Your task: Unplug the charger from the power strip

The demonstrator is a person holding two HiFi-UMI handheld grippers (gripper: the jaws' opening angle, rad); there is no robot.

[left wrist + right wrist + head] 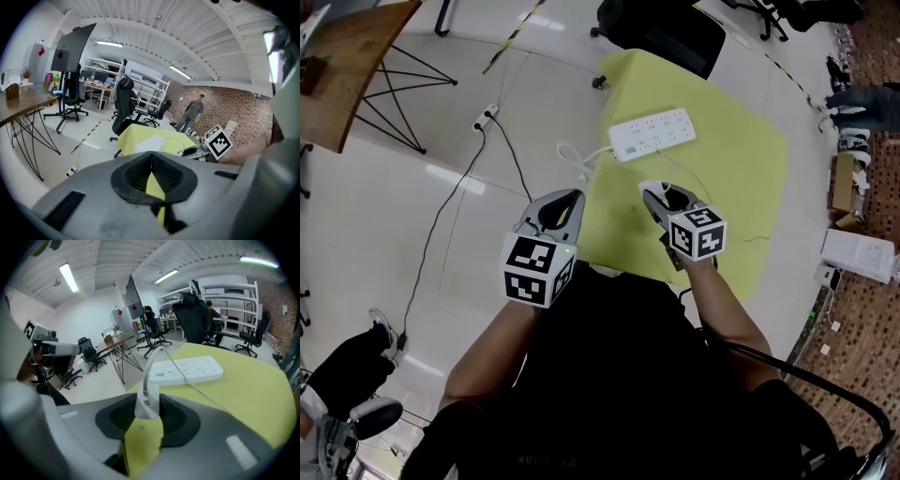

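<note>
Right gripper view shows the small white block charger [146, 401] pinched between the jaws of the right gripper [652, 193], its thin white cable [197, 389] arching up and trailing off to the right across the round yellow table [741, 159]. The jaws stand narrow, pressed on the charger's two flat sides, a grip that suits a straight pull.

The charger is apart from the long white power strip [652, 133], which lies flat on the far part of the table. No plug shows in its sockets, so I judge the unplugging done. The strip's own thicker white cord [572, 155] loops off its left end.

The left gripper [570, 197] hangs just off the table's near left edge, its jaws together on nothing. It is well apart from the strip, so it is not bracing it.

Counted: one charger, one power strip, one table, two grippers. One small socket block [485, 117] with dark leads lies on the floor at far left.
</note>
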